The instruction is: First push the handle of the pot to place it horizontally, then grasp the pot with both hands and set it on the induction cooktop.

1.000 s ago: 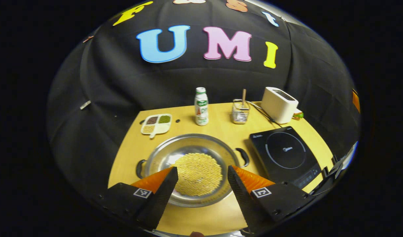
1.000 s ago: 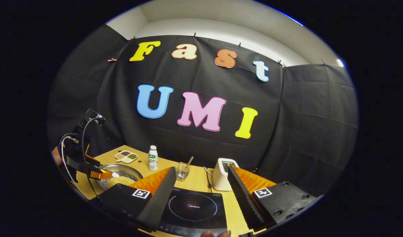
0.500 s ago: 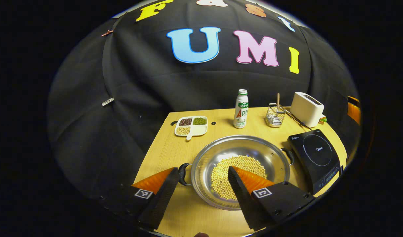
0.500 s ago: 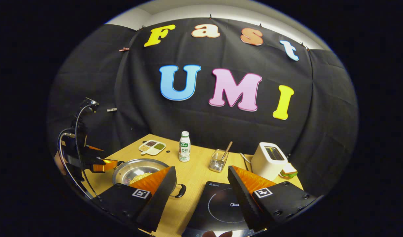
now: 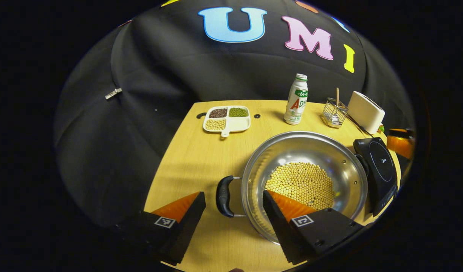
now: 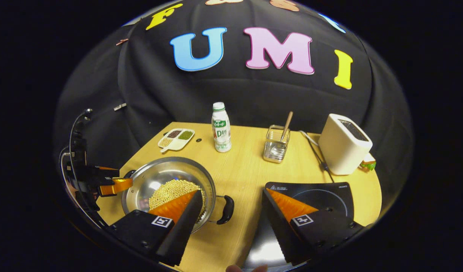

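A steel pot [image 5: 291, 149] holding yellow beans [image 5: 299, 182] sits on the wooden table [image 5: 201, 151]. Its two black handles point left and right. My left gripper [image 5: 232, 194] is open and low, with the pot's left handle [image 5: 224, 196] lying between its fingers, untouched. In the right gripper view my right gripper [image 6: 231, 192] is open around the pot's right handle [image 6: 226, 209], with one finger over the pot [image 6: 152, 177] and the other over the black induction cooktop [image 6: 322, 190]. The left gripper [image 6: 120, 186] also shows there at the pot's far side. The cooktop [image 5: 380, 168] lies just right of the pot.
At the back of the table stand a divided dish of beans [image 5: 226, 119], a white bottle [image 5: 296, 100], a wire holder with a utensil [image 5: 334, 111] and a white toaster [image 5: 365, 111]. The toaster's cable [image 6: 316, 151] runs toward the cooktop. Table edges are close on the left.
Both grippers have dropped lower and closed in on the pot. The left one slid left onto the left handle; the right one swung left from the cooktop to the right handle.
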`<state>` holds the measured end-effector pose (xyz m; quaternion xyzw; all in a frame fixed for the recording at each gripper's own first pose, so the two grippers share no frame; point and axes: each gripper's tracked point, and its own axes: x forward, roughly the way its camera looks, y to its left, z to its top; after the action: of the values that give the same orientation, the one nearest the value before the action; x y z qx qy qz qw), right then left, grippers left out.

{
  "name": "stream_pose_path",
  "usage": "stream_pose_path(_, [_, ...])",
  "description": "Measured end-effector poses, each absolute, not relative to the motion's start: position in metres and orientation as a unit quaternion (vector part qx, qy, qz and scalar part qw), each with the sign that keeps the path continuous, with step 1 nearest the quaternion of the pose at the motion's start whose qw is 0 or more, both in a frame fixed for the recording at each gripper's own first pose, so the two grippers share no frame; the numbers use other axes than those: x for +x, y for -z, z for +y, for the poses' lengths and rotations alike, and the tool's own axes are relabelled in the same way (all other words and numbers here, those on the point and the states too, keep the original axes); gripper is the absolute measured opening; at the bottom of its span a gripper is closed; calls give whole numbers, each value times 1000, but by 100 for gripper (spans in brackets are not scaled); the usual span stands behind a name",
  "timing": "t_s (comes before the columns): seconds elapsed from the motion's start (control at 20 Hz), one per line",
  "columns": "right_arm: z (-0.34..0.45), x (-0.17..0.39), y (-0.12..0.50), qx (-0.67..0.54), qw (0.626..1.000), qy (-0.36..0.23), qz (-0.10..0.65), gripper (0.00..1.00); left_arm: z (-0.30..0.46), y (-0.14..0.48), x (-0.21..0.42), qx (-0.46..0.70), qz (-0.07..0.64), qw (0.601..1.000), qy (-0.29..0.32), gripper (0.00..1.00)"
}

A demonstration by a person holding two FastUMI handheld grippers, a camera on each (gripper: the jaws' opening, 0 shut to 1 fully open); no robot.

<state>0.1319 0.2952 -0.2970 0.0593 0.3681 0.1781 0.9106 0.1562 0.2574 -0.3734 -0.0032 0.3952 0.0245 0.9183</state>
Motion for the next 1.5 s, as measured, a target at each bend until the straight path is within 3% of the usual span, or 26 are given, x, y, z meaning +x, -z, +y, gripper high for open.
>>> stream_pose_path(0.55, [340,135,390,54,860,-167,478,98,253,411,181,4,420,907,-17,91])
stream_pose_path(0.75, [341,139,407,56,853,-150,497,88,258,417,186,15,426,905,-17,86])
stream_pose_path(0.8, [342,138,406,60,851,-147,500,72,260,421,185,18,435,900,-22,84])
stream_pose_path(0.95, [343,138,407,55,853,-160,494,67,260,423,181,29,437,899,-21,74])
stream_pose_path(1.0, [342,139,407,54,852,-163,494,60,260,422,185,24,429,903,-22,73])
stream_pose_path(1.05, [340,140,406,56,850,-165,497,61,257,420,183,18,429,903,-21,69])
stream_pose_path(1.15, [339,140,401,65,844,-163,507,54,253,420,173,3,439,898,-20,62])
stream_pose_path(1.2, [337,140,399,61,843,-167,508,58,249,417,170,-2,443,896,-21,64])
stream_pose_path(1.25, [335,139,397,57,844,-170,506,53,247,412,168,-1,444,896,-24,63])
stream_pose_path(1.3, [331,136,392,57,844,-172,504,58,246,407,167,2,442,896,-26,63])
stream_pose_path(1.5, [315,133,363,74,851,-172,491,58,235,368,160,22,426,904,-27,60])
